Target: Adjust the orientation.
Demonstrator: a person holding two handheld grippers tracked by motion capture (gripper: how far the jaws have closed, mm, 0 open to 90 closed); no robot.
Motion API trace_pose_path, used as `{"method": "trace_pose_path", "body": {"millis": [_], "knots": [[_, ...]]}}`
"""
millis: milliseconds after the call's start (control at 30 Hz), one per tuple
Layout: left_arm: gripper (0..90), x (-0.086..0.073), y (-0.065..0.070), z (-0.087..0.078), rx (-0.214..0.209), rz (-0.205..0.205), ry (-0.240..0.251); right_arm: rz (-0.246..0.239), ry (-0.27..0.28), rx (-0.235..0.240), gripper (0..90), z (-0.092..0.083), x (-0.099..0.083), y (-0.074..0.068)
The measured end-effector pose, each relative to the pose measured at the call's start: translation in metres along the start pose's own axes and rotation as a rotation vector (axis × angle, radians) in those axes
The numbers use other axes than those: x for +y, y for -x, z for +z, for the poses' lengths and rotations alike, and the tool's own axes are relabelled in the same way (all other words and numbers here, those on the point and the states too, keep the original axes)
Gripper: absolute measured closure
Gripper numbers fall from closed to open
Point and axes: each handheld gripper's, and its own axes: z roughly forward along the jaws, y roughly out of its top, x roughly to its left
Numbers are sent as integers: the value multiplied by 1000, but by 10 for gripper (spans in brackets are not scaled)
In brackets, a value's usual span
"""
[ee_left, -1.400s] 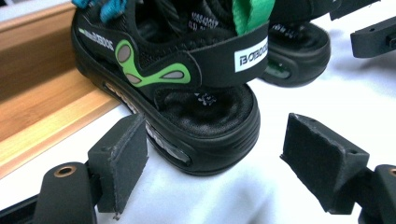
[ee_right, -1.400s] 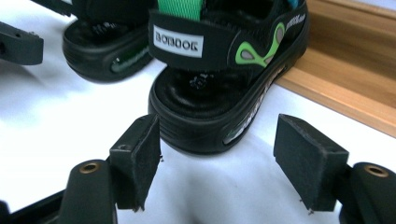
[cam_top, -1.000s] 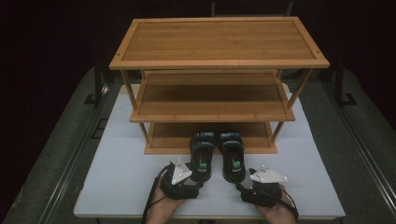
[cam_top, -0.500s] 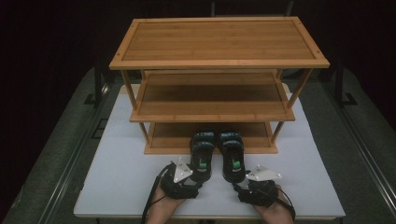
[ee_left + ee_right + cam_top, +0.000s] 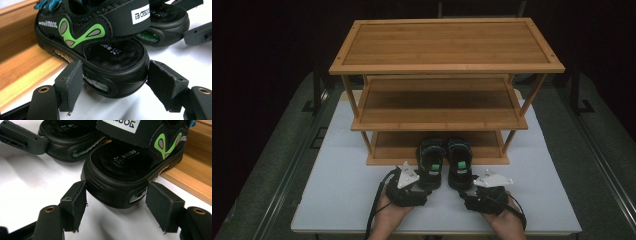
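At the near edge of the white desk (image 5: 337, 200), the left hand-held gripper (image 5: 113, 82) has its jaws spread around the heel of the left sandal (image 5: 100, 50); they have just been closing, the pads at or nearly on the sole. The right hand-held gripper (image 5: 116, 202) stands wide around the heel of the right sandal (image 5: 132, 162), its pads just clear. Both toes rest on the bottom tier of the wooden rack (image 5: 447, 67).
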Motion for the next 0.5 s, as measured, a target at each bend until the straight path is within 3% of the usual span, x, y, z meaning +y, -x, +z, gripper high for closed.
{"method": "trace_pose_path", "body": {"millis": [500], "knots": [[295, 14, -5, 10, 13, -13, 29, 21, 43, -32, 337, 13, 14, 1]]}}
